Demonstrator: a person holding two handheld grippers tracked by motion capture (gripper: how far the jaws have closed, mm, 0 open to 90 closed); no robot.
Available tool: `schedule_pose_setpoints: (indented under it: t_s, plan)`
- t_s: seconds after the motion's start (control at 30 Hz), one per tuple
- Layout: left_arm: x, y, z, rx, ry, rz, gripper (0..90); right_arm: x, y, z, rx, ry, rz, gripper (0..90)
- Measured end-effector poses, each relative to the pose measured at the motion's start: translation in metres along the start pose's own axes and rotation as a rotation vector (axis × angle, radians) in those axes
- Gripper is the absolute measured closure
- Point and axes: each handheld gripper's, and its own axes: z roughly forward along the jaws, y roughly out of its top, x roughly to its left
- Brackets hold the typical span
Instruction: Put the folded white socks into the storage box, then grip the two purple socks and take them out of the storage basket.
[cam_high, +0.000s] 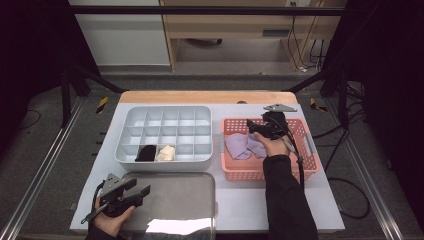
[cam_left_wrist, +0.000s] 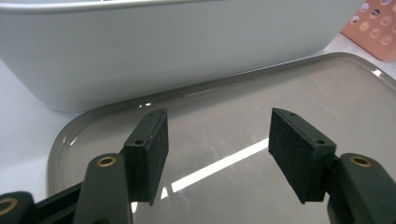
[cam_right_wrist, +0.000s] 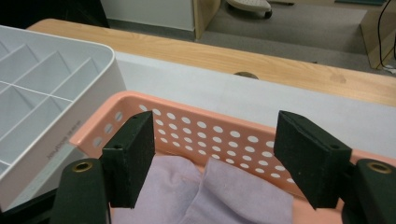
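My right gripper (cam_right_wrist: 212, 158) hangs released inside the pink basket (cam_right_wrist: 224, 135), the lilac cloth (cam_right_wrist: 205, 196) just below its jaws, seemingly untouched. My left gripper (cam_left_wrist: 217, 156) is spread over the grey tray (cam_left_wrist: 280, 93), nothing between them, the white divider box (cam_left_wrist: 163, 42) ahead.

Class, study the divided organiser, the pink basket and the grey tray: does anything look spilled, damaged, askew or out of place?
Nothing stands out. The white organiser, pink basket and grey tray sit square on the table; the lilac cloth lies inside the basket.
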Motion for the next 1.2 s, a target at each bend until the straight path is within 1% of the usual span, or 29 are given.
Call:
schedule_pose_setpoints:
  t_s: [0.1, 0.13, 0.17, 0.2, 0.23, 0.3, 0.33, 0.47, 0.5, 0.57, 0.63, 0.7, 0.83, 0.93, 0.97, 1.07, 1.2]
  plan:
    - [0.0, 0.0, 0.0, -0.013, 0.006, 0.014, 38.1, -0.003, -0.002, 0.008, 0.023, -0.009, 0.003, 30.3]
    - [0.0, 0.0, 0.0, -0.013, 0.006, 0.014, 38.1, -0.003, -0.002, 0.008, 0.023, -0.009, 0.003, 30.3]
    - [0.0, 0.0, 0.0, -0.014, 0.0, 0.016, 38.1, -0.004, -0.003, 0.01, 0.024, -0.014, -0.001, 30.5]
    - [0.0, 0.0, 0.0, -0.014, -0.007, 0.016, 38.4, -0.005, -0.004, 0.013, 0.027, -0.016, 0.008, 30.9]
    - [-0.001, 0.0, 0.0, -0.009, -0.013, 0.014, 39.2, -0.007, -0.006, 0.017, 0.041, -0.022, 0.014, 31.2]
    - [-0.001, 0.0, 0.0, -0.006, -0.015, 0.019, 39.3, -0.007, -0.007, 0.018, 0.045, -0.023, 0.014, 31.3]
    - [-0.002, 0.001, 0.0, 0.003, -0.015, 0.024, 39.3, -0.008, -0.01, 0.021, 0.061, -0.036, 0.001, 31.8]
    - [-0.003, 0.001, 0.001, 0.008, -0.024, 0.025, 39.6, -0.009, -0.014, 0.025, 0.074, -0.035, 0.011, 33.4]
    - [-0.003, 0.001, 0.001, 0.008, -0.026, 0.025, 39.6, -0.01, -0.018, 0.028, 0.092, -0.038, 0.016, 33.6]
    - [-0.003, 0.001, 0.0, 0.01, -0.024, 0.028, 39.6, -0.01, -0.02, 0.029, 0.097, -0.039, 0.017, 33.7]
    - [-0.003, 0.001, 0.001, 0.009, -0.025, 0.023, 39.5, -0.012, -0.025, 0.033, 0.116, -0.042, 0.024, 34.0]
    - [-0.003, 0.001, 0.001, 0.011, -0.026, 0.024, 39.3, -0.013, -0.028, 0.035, 0.138, -0.045, 0.02, 34.0]
    - [-0.003, 0.001, 0.001, 0.012, -0.027, 0.025, 39.1, -0.011, -0.029, 0.039, 0.148, -0.048, 0.014, 34.1]
    - [-0.004, 0.001, 0.0, 0.01, -0.027, 0.026, 39.2, -0.008, -0.031, 0.044, 0.16, -0.041, 0.018, 34.5]
    - [-0.004, 0.001, 0.0, 0.011, -0.027, 0.029, 39.2, -0.006, -0.033, 0.047, 0.173, -0.042, 0.018, 35.0]
    - [-0.004, 0.001, 0.001, 0.014, -0.029, 0.032, 39.2, -0.006, -0.034, 0.051, 0.191, -0.05, 0.015, 35.5]
    - [-0.005, 0.001, 0.002, 0.016, -0.031, 0.031, 39.3, -0.007, -0.035, 0.052, 0.203, -0.056, 0.03, 36.7]
